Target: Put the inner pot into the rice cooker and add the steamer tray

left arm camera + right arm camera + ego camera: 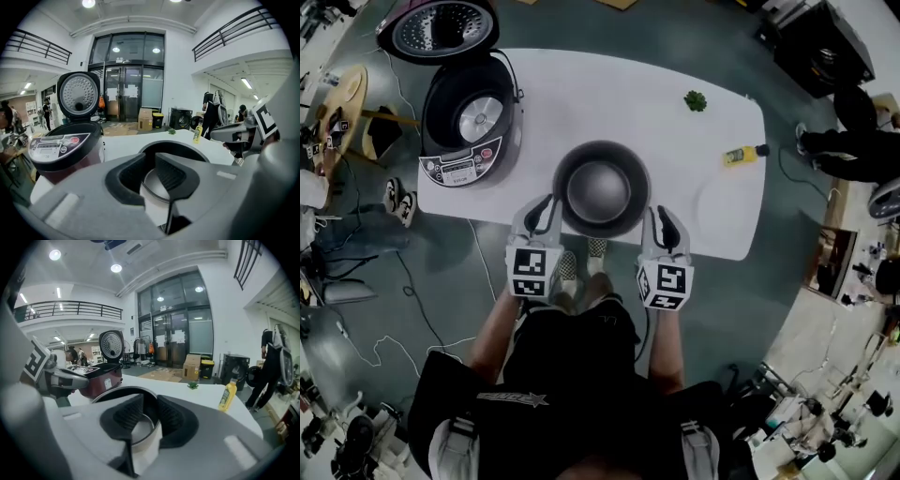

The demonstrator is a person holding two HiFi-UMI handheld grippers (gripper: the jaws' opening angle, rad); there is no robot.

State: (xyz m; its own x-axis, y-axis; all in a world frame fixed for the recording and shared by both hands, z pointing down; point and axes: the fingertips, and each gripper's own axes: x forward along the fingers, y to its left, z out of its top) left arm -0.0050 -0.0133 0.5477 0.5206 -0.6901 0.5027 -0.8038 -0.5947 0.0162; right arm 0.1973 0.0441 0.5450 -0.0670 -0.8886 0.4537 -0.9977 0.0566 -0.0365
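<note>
Left gripper [546,208] [151,176]: held at the near left side of the inner pot; jaws a narrow gap apart, pinching nothing; the pot's rim shows through the gap.
Right gripper [662,217] [149,420]: held at the near right side of the pot; jaws slightly spread, pads pressing on nothing; the rim shows through the gap.
Inner pot [600,190] [187,149] [119,394]: dark, round, upright on the white table [609,94], between the two grippers and just ahead of their tips.
Rice cooker [469,127] [65,145] [101,376]: beyond the left gripper and to its left, well apart from the pot; lid [438,28] raised, cavity open.
Yellow bottle [741,156] [197,133] [228,397]: beyond the right gripper, to its right.
Small green item [696,100] [171,131] [193,386]: far side of the table, past the pot and the right gripper.
</note>
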